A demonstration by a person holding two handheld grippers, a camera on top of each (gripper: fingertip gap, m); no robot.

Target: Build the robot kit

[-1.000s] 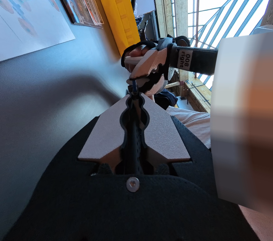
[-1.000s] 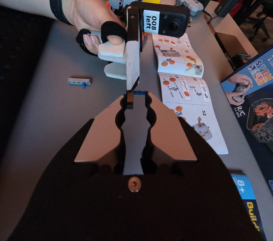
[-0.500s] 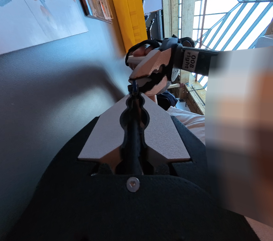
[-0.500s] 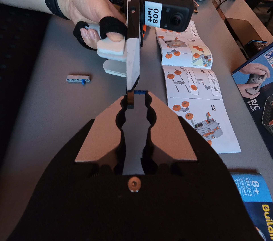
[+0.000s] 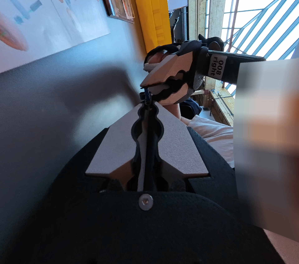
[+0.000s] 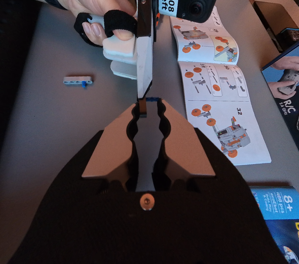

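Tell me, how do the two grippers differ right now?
The left gripper is shut tight on a thin dark beam; the right gripper has a wider gap, bridged by a short blue pin. The beam runs lengthwise between the left gripper's fingers, while the pin lies crosswise at the right gripper's tips. Both are hand-held and meet tip to tip.

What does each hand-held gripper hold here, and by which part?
Left hand-held gripper: a thin dark beam, clamped along its length. Right hand-held gripper: a small blue pin, by its ends.
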